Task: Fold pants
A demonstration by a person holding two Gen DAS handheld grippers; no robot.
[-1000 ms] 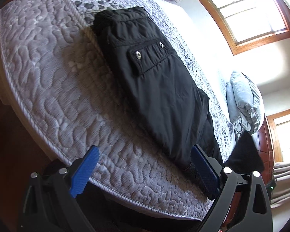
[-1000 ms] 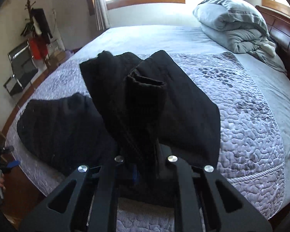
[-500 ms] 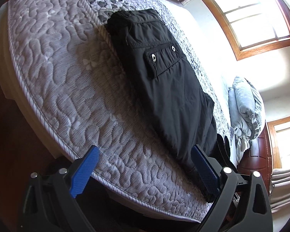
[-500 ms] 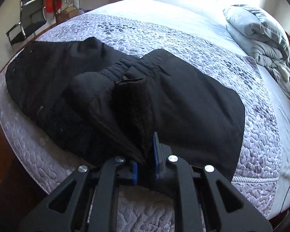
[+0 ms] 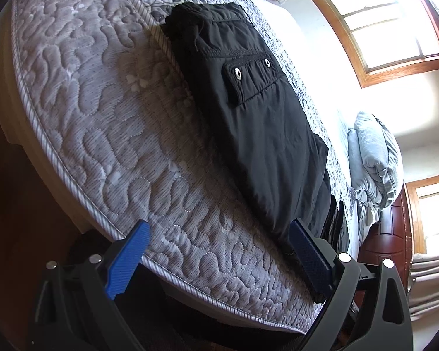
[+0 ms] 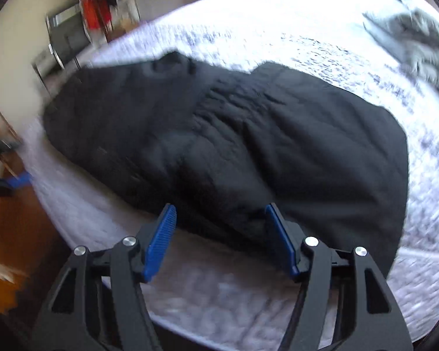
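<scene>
black pants: lying on quilted grey bed, folded over, snap pocket up; ahead of both tools. left tool: spread wide, empty, at the bed's edge, pants hem just beside its right finger. right tool: spread, empty, fingers flanking the near fold. grey duvet: beyond the pants.

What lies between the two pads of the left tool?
In the left wrist view, only bare quilted bed cover lies between the left tool's pads; the pants end beside the right one.
</scene>
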